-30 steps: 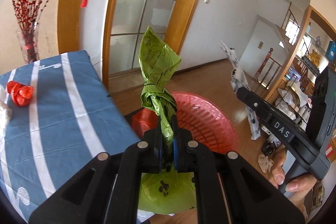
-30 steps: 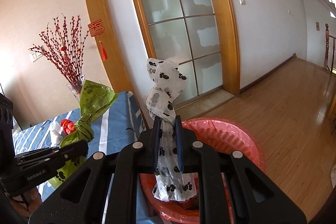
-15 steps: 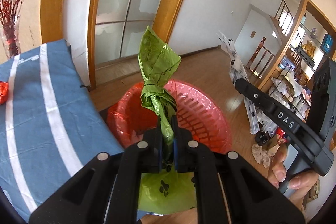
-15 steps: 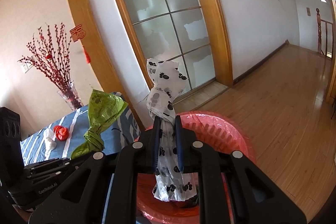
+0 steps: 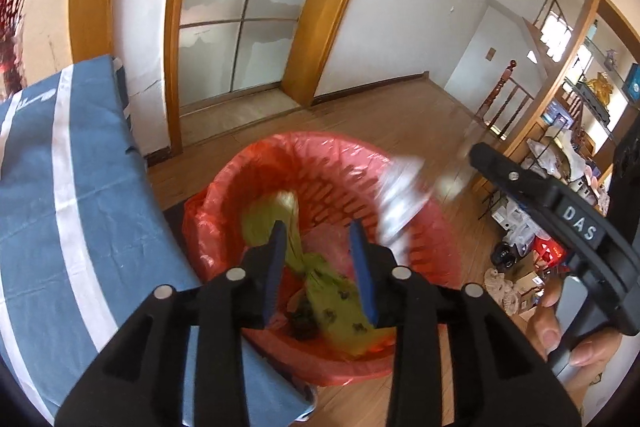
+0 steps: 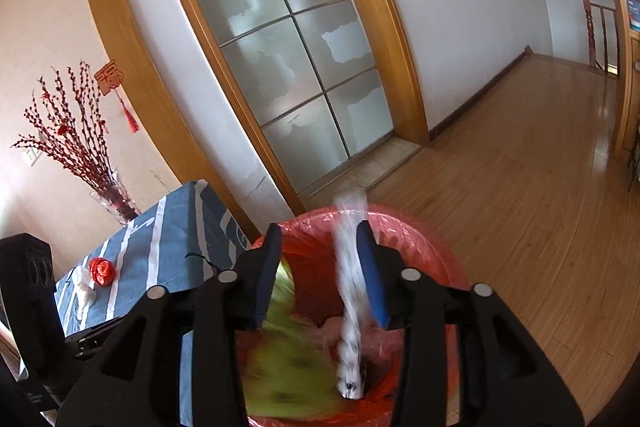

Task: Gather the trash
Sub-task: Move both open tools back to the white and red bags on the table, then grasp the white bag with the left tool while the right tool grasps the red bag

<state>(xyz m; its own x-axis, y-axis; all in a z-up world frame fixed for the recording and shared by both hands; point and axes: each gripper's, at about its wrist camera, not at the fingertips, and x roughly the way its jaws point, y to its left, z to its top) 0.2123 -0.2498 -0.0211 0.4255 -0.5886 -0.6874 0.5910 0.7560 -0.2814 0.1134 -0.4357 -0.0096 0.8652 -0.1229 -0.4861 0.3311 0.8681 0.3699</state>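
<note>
Count of items visible, both wrist views:

- Grippers: 2. Left gripper [image 5: 318,251], right gripper [image 6: 320,255]; two blue-padded fingers on each, four fingers in all.
- Tied bags: 2. One green bag [image 5: 332,291] between and below the left fingers; one white spotted bag [image 6: 350,291], blurred, between the right fingers.
- Red-lined baskets: 1 [image 5: 420,227], ahead of and beneath both finger pairs.
- Red crumpled wads: 1 [image 6: 101,270], far left of the right fingers.
- White crumpled scraps: 1 [image 6: 85,297], just beside the wad.
- Striped blue tablecloths: 1 [image 5: 60,207], left of the left fingers.
- Vases of red branches: 1 [image 6: 110,195].
- Hands: 1 [image 5: 568,331], right of the left fingers.
</note>
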